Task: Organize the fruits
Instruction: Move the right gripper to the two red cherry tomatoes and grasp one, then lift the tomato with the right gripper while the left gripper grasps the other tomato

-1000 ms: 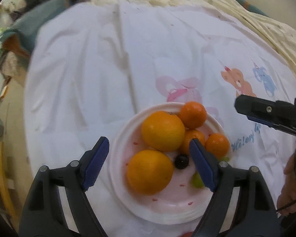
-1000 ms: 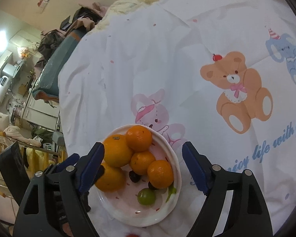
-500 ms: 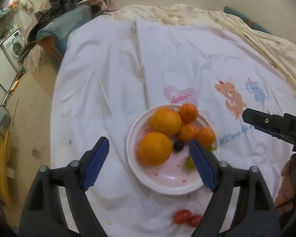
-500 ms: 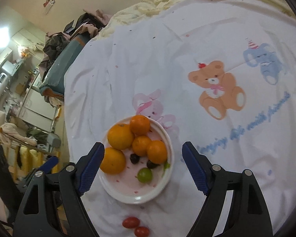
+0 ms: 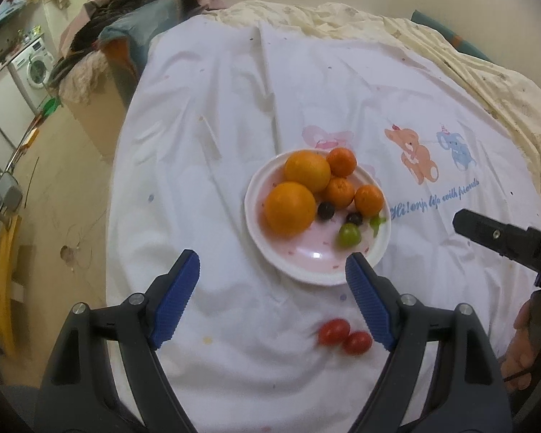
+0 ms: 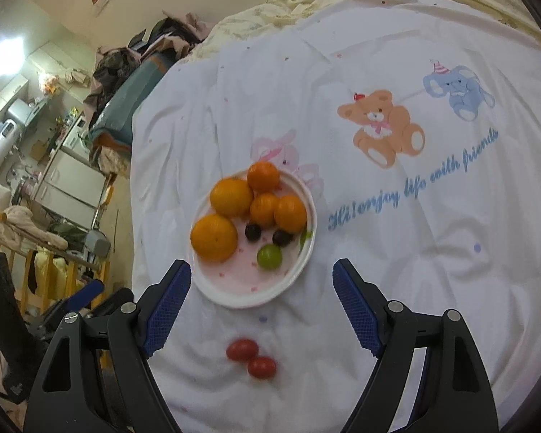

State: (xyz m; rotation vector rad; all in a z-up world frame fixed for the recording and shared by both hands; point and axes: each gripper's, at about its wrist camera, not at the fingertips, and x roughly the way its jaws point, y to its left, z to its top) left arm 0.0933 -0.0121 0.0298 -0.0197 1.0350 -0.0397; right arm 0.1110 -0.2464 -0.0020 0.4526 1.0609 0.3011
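Observation:
A white plate (image 5: 308,269) (image 6: 234,288) on the white cloth holds two big oranges (image 5: 289,208) (image 6: 214,237), three small mandarins (image 5: 368,199) (image 6: 290,213), two dark grapes (image 5: 326,210) (image 6: 252,232) and a green grape (image 5: 349,234) (image 6: 269,257). Two red cherry tomatoes (image 5: 344,335) (image 6: 250,357) lie on the cloth in front of the plate. My left gripper (image 5: 272,290) is open and empty, above the cloth before the plate. My right gripper (image 6: 261,296) is open and empty, also short of the plate; it shows at the right of the left wrist view (image 5: 494,234).
The white printed cloth (image 5: 342,90) covers a bed with a yellow quilt (image 5: 487,72) beyond. The bed's left edge drops to the floor (image 5: 65,180). Piled clothes (image 5: 126,7) and a washing machine (image 5: 32,68) stand at the far left.
Both grippers have pulled back and up from the plate. The plate looks smaller and the two cherry tomatoes have come into view in front of it. Both stay open.

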